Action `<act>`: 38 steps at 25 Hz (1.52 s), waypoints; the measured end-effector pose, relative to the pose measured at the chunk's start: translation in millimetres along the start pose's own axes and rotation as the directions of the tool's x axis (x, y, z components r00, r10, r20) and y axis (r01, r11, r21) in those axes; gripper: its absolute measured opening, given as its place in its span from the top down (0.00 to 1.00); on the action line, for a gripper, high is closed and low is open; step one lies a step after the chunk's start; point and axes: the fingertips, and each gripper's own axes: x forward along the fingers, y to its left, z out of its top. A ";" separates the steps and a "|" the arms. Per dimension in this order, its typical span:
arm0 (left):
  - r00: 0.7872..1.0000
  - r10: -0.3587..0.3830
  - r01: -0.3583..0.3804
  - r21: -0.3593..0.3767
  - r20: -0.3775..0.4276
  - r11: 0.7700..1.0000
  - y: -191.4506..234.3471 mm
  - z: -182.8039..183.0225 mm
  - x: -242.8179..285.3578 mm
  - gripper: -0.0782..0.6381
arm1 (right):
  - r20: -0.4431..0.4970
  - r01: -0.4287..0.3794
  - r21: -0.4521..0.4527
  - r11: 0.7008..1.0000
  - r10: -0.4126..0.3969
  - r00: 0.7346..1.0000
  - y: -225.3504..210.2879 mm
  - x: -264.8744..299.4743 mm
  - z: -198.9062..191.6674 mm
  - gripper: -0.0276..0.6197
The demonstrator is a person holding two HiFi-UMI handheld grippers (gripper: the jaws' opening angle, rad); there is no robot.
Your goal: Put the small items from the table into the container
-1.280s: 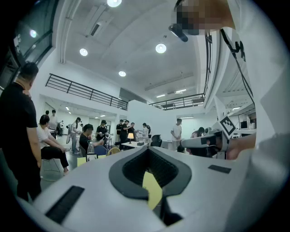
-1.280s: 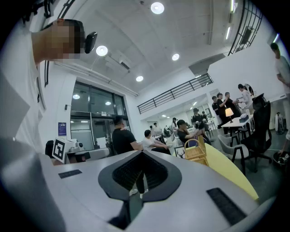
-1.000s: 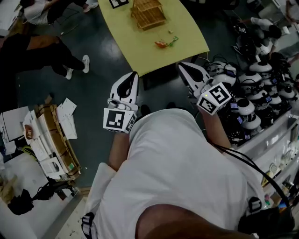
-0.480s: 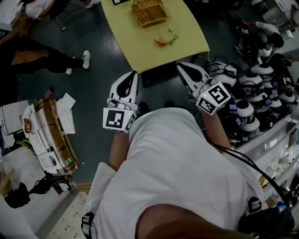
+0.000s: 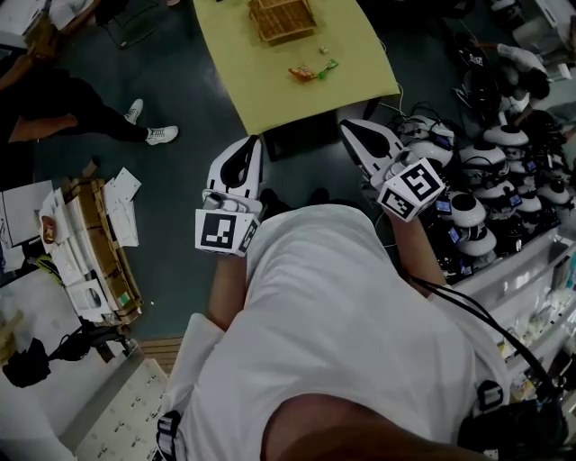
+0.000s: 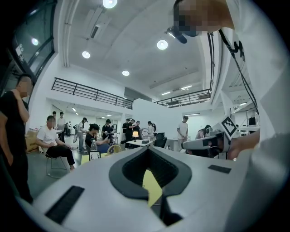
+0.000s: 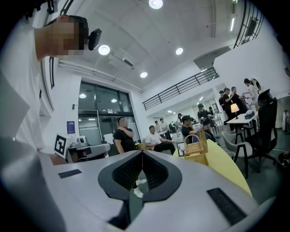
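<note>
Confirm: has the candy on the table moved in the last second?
No. The candy lies where it did, between the basket and the near edge of the table.

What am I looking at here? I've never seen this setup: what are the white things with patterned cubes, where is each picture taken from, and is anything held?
No robot here: a person in a white shirt holds a two-jaw gripper in each hand, the left gripper and the right gripper. The patterned cubes are part of them. The top-down picture comes from a camera on the person's head. The other two come from cameras riding on each gripper, looking along its jaws into the room. Ahead stands a yellow table with a wooden basket and a few small items beside it, among them an orange wrapped piece. Both grippers have their jaws together and hold nothing, and neither has reached the items.
</note>
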 end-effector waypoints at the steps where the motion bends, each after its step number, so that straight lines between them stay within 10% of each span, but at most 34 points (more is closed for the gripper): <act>1: 1.000 0.006 -0.006 -0.001 0.000 1.000 -2.0 -0.6 0.3 0.88 | -0.003 -0.006 0.000 1.000 0.006 1.000 -0.7 -2.2 -1.4 0.93; 20: 0.999 0.047 -0.047 0.003 0.014 0.999 16.9 -0.7 20.9 0.88 | -0.016 -0.021 0.004 1.000 0.021 1.000 -23.4 15.4 -0.2 0.93; 38: 0.992 -0.123 0.123 0.040 -0.010 0.992 156.9 -8.3 110.2 0.88 | -0.009 0.112 0.026 0.993 -0.112 0.994 -74.8 161.2 17.0 0.93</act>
